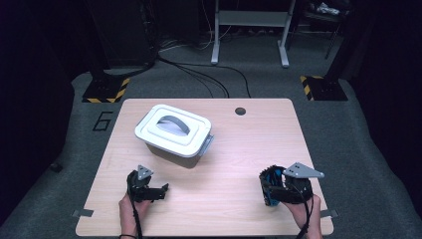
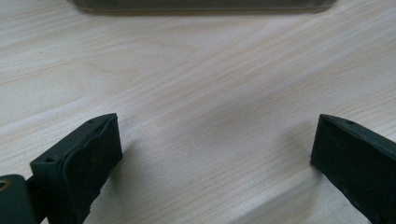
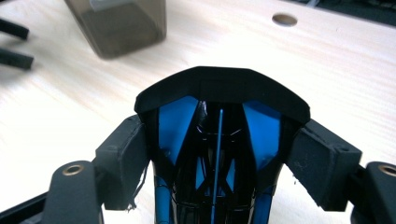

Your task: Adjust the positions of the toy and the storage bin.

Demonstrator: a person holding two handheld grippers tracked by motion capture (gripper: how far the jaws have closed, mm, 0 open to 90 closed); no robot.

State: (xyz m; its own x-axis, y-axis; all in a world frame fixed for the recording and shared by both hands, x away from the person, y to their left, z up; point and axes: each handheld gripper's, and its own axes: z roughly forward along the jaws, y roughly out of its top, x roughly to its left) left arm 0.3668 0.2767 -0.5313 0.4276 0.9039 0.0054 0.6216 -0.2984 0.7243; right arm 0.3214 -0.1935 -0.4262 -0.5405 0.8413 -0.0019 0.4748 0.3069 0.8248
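Pale wooden table (image 1: 239, 164): my right tool (image 3: 217, 154) clamps a rigid, light blue-and-black object (image 3: 219, 135) across its flanks; left tool (image 2: 212, 154) gapes empty.

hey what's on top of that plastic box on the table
A white lid with a grey handle covers the box. The lid and the smoky walls hide the inside.

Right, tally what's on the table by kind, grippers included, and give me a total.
Lidded storage box: 1
Black and blue object, clamped in the right gripper: 1
Grippers, counting the open left gripper: 2
Total: 4
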